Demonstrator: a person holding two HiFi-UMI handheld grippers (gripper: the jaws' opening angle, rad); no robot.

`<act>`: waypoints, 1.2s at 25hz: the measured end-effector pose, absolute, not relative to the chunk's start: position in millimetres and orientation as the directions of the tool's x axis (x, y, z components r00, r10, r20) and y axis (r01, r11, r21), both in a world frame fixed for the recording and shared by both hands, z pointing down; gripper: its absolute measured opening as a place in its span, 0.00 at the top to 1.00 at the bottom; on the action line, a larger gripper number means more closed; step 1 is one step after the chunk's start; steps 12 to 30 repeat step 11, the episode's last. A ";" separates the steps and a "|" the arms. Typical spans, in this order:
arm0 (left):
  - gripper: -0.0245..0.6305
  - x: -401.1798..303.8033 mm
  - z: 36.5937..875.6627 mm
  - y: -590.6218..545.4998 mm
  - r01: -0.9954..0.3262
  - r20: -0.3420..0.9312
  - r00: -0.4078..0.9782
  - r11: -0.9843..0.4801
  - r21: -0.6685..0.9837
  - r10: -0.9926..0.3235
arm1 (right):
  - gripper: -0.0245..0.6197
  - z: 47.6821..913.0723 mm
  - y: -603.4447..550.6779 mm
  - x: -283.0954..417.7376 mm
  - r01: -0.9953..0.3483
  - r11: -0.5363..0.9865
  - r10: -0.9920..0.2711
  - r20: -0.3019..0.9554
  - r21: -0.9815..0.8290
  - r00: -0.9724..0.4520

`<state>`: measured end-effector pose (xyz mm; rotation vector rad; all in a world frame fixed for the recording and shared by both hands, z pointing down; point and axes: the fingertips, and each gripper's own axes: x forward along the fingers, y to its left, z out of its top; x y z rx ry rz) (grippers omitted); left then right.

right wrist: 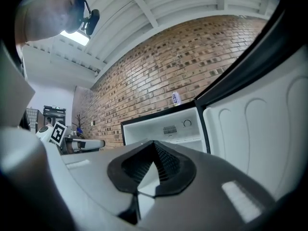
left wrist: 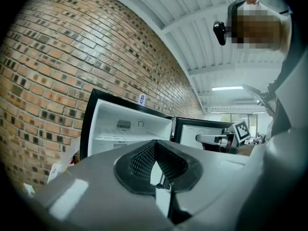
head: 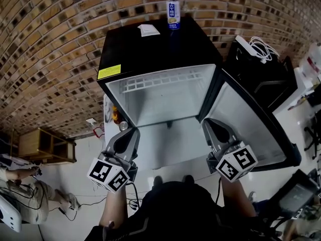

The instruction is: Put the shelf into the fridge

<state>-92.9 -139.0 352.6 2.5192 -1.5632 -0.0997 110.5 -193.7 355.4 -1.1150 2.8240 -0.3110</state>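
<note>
Gripped from both ends: a pale, flat, rectangular shelf panel [head: 170,143]. Pinched at its left edge by the left claw [head: 131,131] and at its right edge by the right claw [head: 210,125], each clenched fully down on the thin sheet, as seen in both gripper views.

Held level, resting on nothing, just outside the open mouth of the black compact fridge with the white lining [head: 155,49]. Lying with its long axis side to side between the two claws, parallel to the fridge's front opening, and with its short axis pointing into the cavity.

Straight ahead of both claws, then, for the way in. Hard to say from so steep a head view whether the panel sits at the right height for the cavity.

No nearer hand to speak of: both roughly abreast at the front of the opening. Just beside the right claw, the white inner face of the open fridge door [head: 248,127], swung out to that side.

Probably calls for one even forward push with both hands, keeping the panel flat and square so that both ends enter together. Likely trouble: skewing the panel, or brushing the door on the right.

Well apart from all this, at the back edge of the fridge top, a blue-and-white drink can [head: 173,13] and a white paper slip [head: 149,30].
</note>
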 end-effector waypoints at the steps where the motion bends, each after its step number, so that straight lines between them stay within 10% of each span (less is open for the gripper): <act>1: 0.96 -92.0 351.6 -139.7 -0.880 0.035 0.449 -0.434 0.194 -0.893 | 0.95 355.8 -194.2 109.9 -0.662 0.713 -0.682 -0.009 -0.231 -0.732; 30: 0.96 -91.3 361.9 -134.7 -0.875 0.074 0.458 -0.435 0.212 -0.886 | 0.95 357.2 -198.4 107.3 -0.676 0.707 -0.692 -0.004 -0.209 -0.722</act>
